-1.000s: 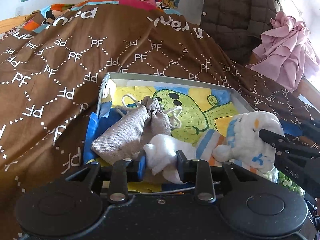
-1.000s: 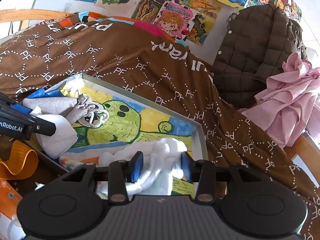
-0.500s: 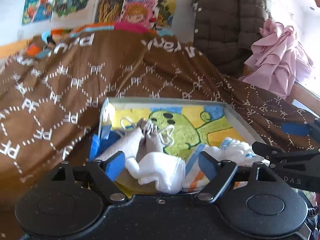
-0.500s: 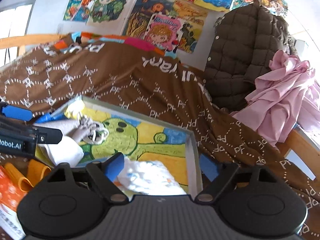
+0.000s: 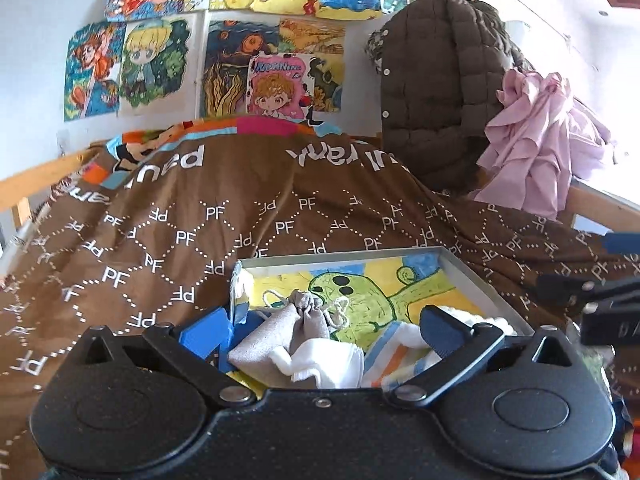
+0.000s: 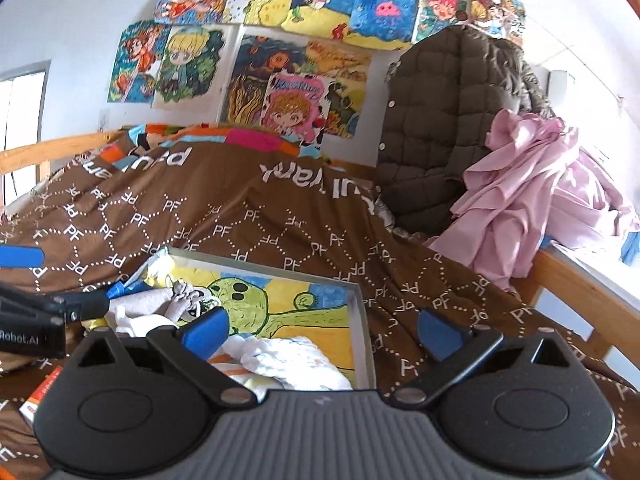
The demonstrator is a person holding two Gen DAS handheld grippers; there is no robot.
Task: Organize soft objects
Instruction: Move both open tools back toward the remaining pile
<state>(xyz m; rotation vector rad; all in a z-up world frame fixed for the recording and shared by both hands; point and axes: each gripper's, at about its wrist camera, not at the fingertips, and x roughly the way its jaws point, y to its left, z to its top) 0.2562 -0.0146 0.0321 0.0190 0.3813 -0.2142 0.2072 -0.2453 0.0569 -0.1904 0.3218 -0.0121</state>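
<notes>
Left tongs: my left gripper [image 5: 324,326] has just been opening; its blue pads [image 5: 208,330] stand wide apart and clamp nothing, with the white sock [image 5: 320,362] lying loose below the gap.
Right tongs: my right gripper [image 6: 322,330] has also just been opening; its jaws are spread wide and empty, above the white fluffy cloth [image 6: 288,360].
Tray: I see a shallow grey tray [image 5: 468,276] with a green cartoon drawing on its floor, resting on the brown PF blanket [image 5: 180,236].
Soft things: all lie inside the tray, the grey drawstring pouch [image 5: 280,328] at its left end touching the sock, the fluffy cloth at the right end.
</notes>
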